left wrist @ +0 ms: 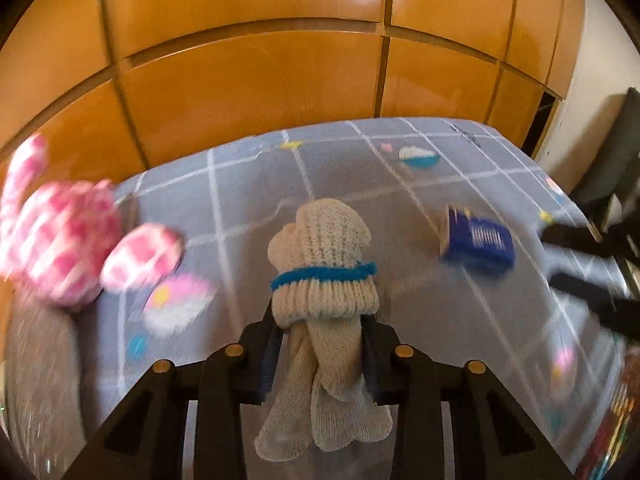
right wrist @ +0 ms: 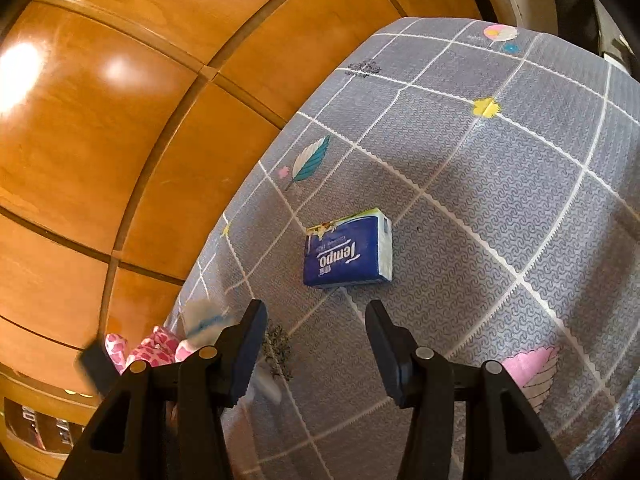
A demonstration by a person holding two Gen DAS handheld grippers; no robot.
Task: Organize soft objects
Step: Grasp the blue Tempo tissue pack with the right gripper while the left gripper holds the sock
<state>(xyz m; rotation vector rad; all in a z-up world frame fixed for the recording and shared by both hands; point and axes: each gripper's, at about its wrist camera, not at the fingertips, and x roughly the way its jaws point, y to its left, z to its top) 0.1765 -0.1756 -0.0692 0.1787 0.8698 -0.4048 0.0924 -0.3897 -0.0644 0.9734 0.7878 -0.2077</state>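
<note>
A cream knitted glove bundle (left wrist: 324, 248) with a blue band sits between the pads of my left gripper (left wrist: 320, 320), which is shut on its lower part; loose glove fingers hang down below the jaws. The bundle appears blurred in the right wrist view (right wrist: 204, 318). A blue tissue pack (right wrist: 348, 252) lies on the grey checked cloth (right wrist: 500, 200), just beyond the tips of my right gripper (right wrist: 316, 308), which is open with nothing between its fingers. The same tissue pack (left wrist: 478, 240) shows to the right in the left wrist view.
A pink-and-white plush toy (left wrist: 60, 248) lies at the cloth's left edge, also visible as the plush toy (right wrist: 152, 350) at lower left. Orange wooden cabinet doors (left wrist: 248, 80) stand right behind the cloth's far edge. A dark chair (left wrist: 616, 152) is at the right.
</note>
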